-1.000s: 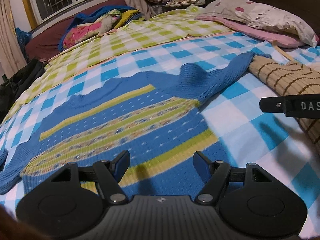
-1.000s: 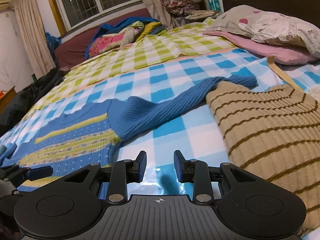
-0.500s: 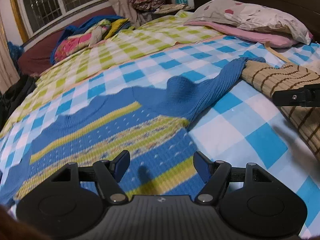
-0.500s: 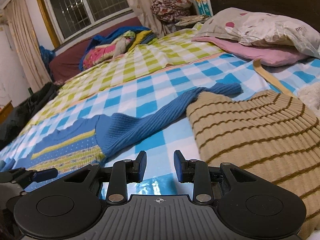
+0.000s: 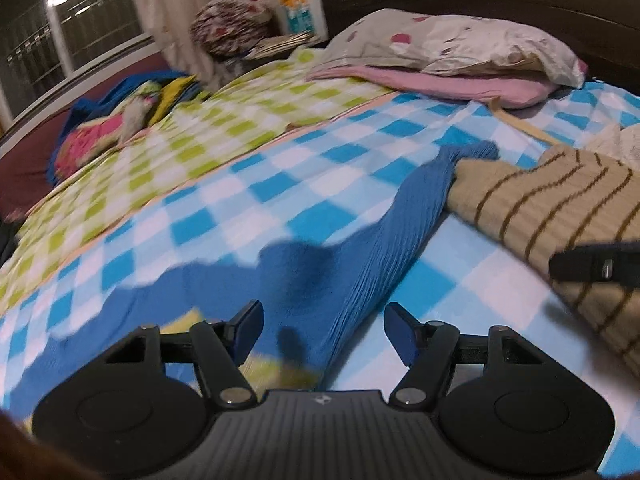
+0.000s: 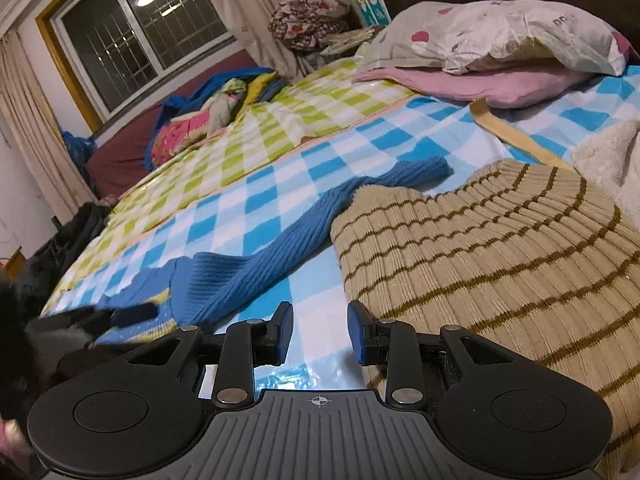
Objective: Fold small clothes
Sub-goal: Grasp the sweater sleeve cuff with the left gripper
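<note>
Blue ribbed knit: the blue sweater (image 5: 304, 280) lies spread flat on the checked bedsheet (image 5: 248, 208), body toward the near edge with its yellow-green bands partly hidden behind the left gripper (image 5: 323, 334), and one long sleeve (image 6: 280, 248) stretched out toward the pillows (image 6: 500, 40). The sleeve's cuff end passes just beside, and seemingly slightly under, the edge of a tan striped sweater (image 6: 480, 248), which lies heaped to the right. No fold is visible in either garment; I judge the task to be at its very beginning, with the sleeve yet to be brought in and the body yet to be doubled. The left gripper hangs over the shoulder where sleeve meets body; its jaws stand well apart and are closing, with fabric below and between them but the pads not pressing on it. The right gripper (image 6: 319, 334) hovers over bare sheet between the blue sleeve and the tan sweater, its jaws narrowly parted and nothing held between them. The left wrist view is smeared, so fine detail of the sweater's collar cannot be confirmed. Remaining work, as I assess it: both sleeves, the body fold, then the tan garment. The overlap at the cuff may drag the tan sweater when the sleeve is lifted.
</note>
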### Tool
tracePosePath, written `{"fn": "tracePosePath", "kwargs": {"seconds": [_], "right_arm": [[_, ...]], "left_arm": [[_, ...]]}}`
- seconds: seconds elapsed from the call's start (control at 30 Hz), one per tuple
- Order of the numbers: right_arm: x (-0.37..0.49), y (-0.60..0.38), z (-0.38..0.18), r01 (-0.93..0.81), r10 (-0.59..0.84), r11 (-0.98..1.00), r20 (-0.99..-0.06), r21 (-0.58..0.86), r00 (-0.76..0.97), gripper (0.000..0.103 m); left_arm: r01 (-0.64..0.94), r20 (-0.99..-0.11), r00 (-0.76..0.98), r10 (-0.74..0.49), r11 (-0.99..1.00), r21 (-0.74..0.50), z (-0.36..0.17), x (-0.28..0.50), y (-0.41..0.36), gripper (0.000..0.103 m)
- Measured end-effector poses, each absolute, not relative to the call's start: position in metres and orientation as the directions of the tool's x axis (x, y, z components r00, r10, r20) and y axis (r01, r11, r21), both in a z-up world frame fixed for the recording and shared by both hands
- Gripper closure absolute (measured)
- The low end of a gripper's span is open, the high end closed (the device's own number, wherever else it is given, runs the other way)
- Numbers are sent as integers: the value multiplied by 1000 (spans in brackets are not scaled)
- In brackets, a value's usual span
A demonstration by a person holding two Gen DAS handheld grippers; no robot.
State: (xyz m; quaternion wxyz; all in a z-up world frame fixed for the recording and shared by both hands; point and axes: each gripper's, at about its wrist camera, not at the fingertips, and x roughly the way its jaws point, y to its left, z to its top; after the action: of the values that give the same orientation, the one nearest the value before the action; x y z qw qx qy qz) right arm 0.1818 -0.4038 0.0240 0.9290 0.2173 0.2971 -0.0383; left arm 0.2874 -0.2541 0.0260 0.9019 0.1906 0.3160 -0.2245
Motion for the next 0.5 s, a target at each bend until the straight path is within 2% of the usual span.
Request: {"fn": "tracePosePath", "kwargs": {"seconds": [0.27, 0.5], "right_arm": [[182, -405, 21, 198, 56, 897, -546, 395, 836, 73], [179, -409, 19, 177, 75, 897, -534, 406, 842, 73]], "left_arm": [[608, -664, 634, -397, 787, 110, 44, 337, -311, 35], [633, -711, 583, -394, 768, 94, 37, 371, -363, 36]]}}
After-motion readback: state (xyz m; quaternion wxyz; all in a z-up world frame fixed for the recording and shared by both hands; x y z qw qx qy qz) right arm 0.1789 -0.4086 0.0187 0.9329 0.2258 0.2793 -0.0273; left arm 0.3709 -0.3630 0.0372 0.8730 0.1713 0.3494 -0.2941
